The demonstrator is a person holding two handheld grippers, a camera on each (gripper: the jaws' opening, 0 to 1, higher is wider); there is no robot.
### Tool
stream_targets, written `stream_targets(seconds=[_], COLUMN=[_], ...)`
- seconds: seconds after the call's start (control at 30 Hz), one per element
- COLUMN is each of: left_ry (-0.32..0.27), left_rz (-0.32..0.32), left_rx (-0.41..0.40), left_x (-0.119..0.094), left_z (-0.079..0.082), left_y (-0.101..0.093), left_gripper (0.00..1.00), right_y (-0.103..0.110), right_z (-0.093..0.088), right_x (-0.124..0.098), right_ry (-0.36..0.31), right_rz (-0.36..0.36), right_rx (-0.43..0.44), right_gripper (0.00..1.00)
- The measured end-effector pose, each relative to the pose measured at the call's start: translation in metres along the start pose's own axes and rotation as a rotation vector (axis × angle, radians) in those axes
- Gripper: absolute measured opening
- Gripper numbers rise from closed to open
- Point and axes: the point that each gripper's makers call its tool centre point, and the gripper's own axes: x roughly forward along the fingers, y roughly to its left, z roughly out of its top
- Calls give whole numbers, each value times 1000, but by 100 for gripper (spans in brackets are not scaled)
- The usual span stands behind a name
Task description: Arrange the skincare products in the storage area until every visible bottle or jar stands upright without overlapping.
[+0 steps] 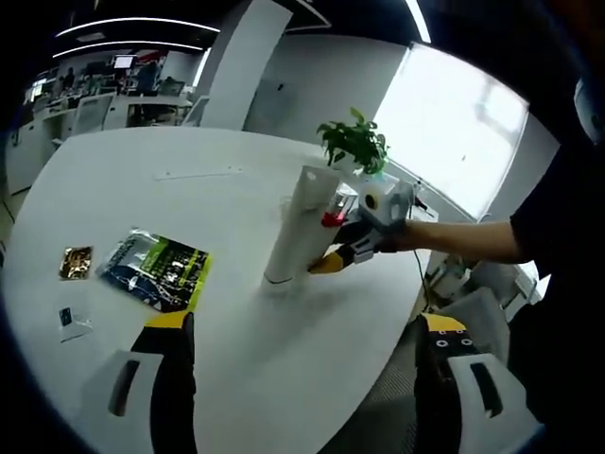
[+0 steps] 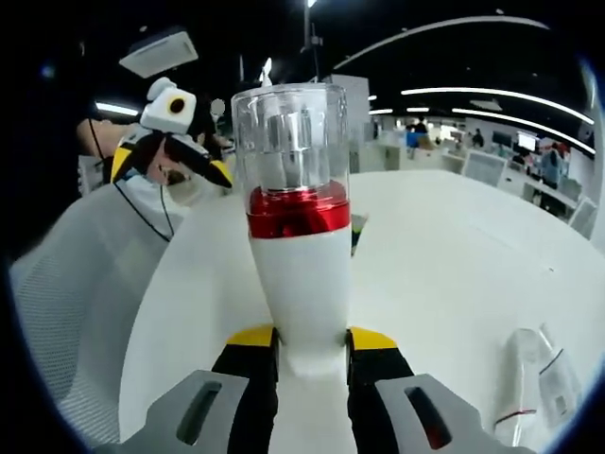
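While the white pump bottle (image 2: 298,255) with its red collar and clear cap fills the middle of the right gripper view, it stands between that view's own two jaws, which press its lower body from either side, so the right gripper (image 2: 301,342) is clamped on it. In the left gripper view the same bottle (image 1: 301,225) sits at centre frame on the white table (image 1: 189,189), its base touching the surface and its body leaning a little toward upper right, with the right gripper (image 1: 333,257) reaching in from the right on a person's arm.

The step in hand looks like setting this bottle upright; I judge it near done, since the base is already down. The next move calls for straightening the lean, then easing the jaws apart without nudging the tall, narrow body.

At lower right of the right gripper view a clear tube (image 2: 526,380) lies on its side, probably next to be stood up.

The left gripper (image 1: 302,333) hangs at the bottom of its view, jaws wide apart and holding nothing. Flat packets (image 1: 156,270) lie at left, a potted plant (image 1: 355,144) behind.
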Motion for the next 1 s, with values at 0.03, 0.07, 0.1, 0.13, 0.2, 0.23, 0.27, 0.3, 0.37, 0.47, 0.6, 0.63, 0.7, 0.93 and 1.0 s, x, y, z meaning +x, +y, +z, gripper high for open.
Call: stream_targets(seconds=[0.03, 0.07, 0.1, 0.13, 0.2, 0.23, 0.27, 0.3, 0.37, 0.47, 0.6, 0.63, 0.7, 0.93, 1.0], left_ry=[0, 1, 1, 1, 0, 0, -1, 0, 1, -2, -15, -13, -11, -14, -18], left_rz=[0, 1, 1, 0, -1, -2, -4, -6, -9, -5, -3, 0, 14, 22, 29], left_rx=[-1, -1, -1, -1, -1, -1, -1, 0, 8, 17, 1, -7, -7, -9, -15], left_x=[0, 0, 0, 0, 0, 0, 0, 0, -1, -4, -8, -8, -8, -16, -19], left_z=[0, 0, -1, -1, 0, 0, 0, 1, 2, 4, 1, -1, -5, -10, -12], left_y=[0, -1, -1, -1, -2, -2, -4, -5, -6, -6, -9, -9, -10, -10, -8], left_gripper=[90, 89, 89, 89, 89, 89, 89, 89, 89, 89, 89, 89, 92, 92, 92], right_y=[2, 2, 3, 3, 4, 4, 5, 5, 2, -2, -4, 0, 8, 27, 29], right_z=[1, 1, 2, 2, 2, 2, 2, 2, -3, -8, -5, -3, 3, 13, 19], right_x=[0, 0, 0, 0, -2, -2, -4, -6, -9, -16, -28, -30, -34, -46, -50], right_ry=[2, 4, 5, 7, 12, 17, 22, 26, 48, 73, 72, 67, 48, 63, 43], right_rz=[-1, -3, -7, -12, -25, -28, -36, -49, -78, -119, -179, -179, -181, -224, -250], right_rx=[1, 3, 13, 23, 34, 41, 50, 61, 96, 143, 202, 210, 217, 226, 248], right_gripper=[20, 20, 20, 20, 21, 22, 23, 24, 26, 27, 36, 41, 50, 58, 65])
